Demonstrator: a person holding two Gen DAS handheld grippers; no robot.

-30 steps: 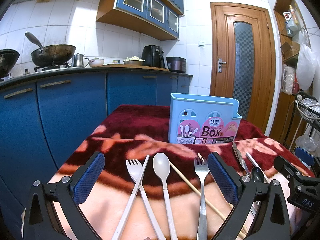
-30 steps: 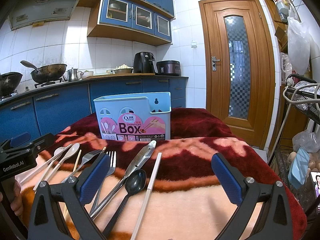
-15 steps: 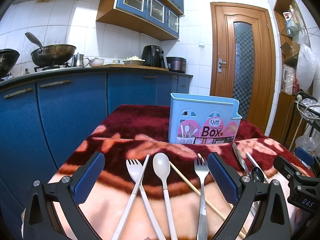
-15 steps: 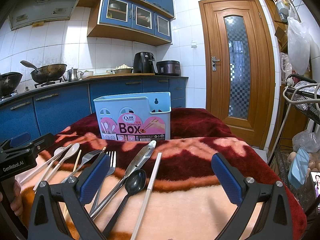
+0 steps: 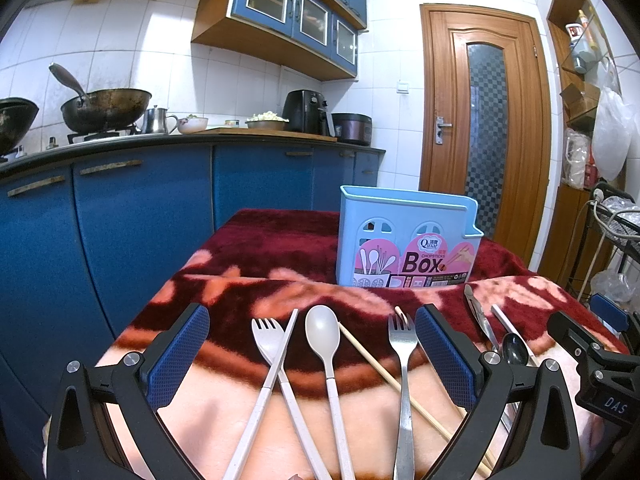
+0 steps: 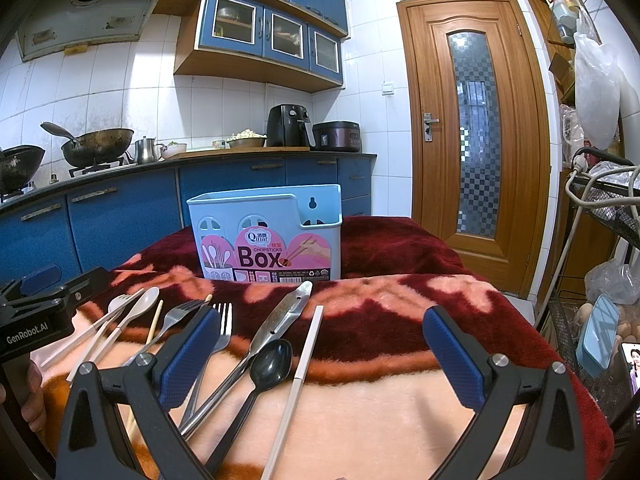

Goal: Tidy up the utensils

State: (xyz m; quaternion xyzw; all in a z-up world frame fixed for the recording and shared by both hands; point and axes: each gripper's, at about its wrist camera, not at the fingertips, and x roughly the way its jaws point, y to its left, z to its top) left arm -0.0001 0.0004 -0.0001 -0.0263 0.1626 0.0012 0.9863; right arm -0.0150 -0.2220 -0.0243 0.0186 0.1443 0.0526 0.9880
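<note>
A light blue utensil box [image 5: 408, 236] labelled "Box" stands upright on the blanket-covered table [image 5: 256, 248]; it also shows in the right wrist view [image 6: 266, 236]. Before my open left gripper [image 5: 312, 350] lie a white fork [image 5: 269, 336], a white chopstick [image 5: 276, 364], a white spoon [image 5: 322, 330], a wooden chopstick [image 5: 384, 372] and a metal fork [image 5: 402, 340]. My open right gripper [image 6: 320, 354] hovers over a black spoon [image 6: 272, 360], a white chopstick [image 6: 304, 356], metal tongs [image 6: 280, 316] and a metal fork [image 6: 222, 320]. Both grippers are empty.
Blue kitchen cabinets [image 5: 120, 216] with a wok [image 5: 104, 108] run along the left. A wooden door [image 6: 476, 136] stands behind the table. A wire rack [image 6: 600, 216] with bags is at the right, close to the table edge.
</note>
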